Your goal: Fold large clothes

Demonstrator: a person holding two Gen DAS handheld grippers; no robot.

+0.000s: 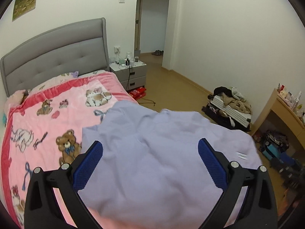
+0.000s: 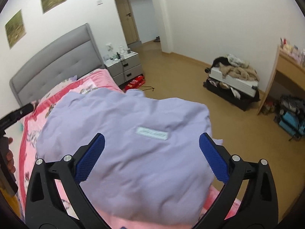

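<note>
A lavender garment [image 1: 162, 152] lies folded in a loose bundle on the pink bear-print blanket [image 1: 47, 114] near the bed's foot corner. In the right wrist view the garment [image 2: 124, 143] shows a pale rectangular patch [image 2: 152, 133] on top. My left gripper [image 1: 150, 148] is open, its blue pads spread wide above the cloth and holding nothing. My right gripper [image 2: 152, 143] is open too, hovering over the patch. The left tool's black body [image 2: 15, 114] shows at the left edge of the right wrist view.
A grey padded headboard [image 1: 57, 51] and a nightstand [image 1: 131, 72] with bottles stand at the bed's head. An open suitcase heaped with clothes [image 1: 228, 106] lies on the wood floor. A wooden desk [image 1: 286, 114] and bags [image 2: 291, 118] stand on the right.
</note>
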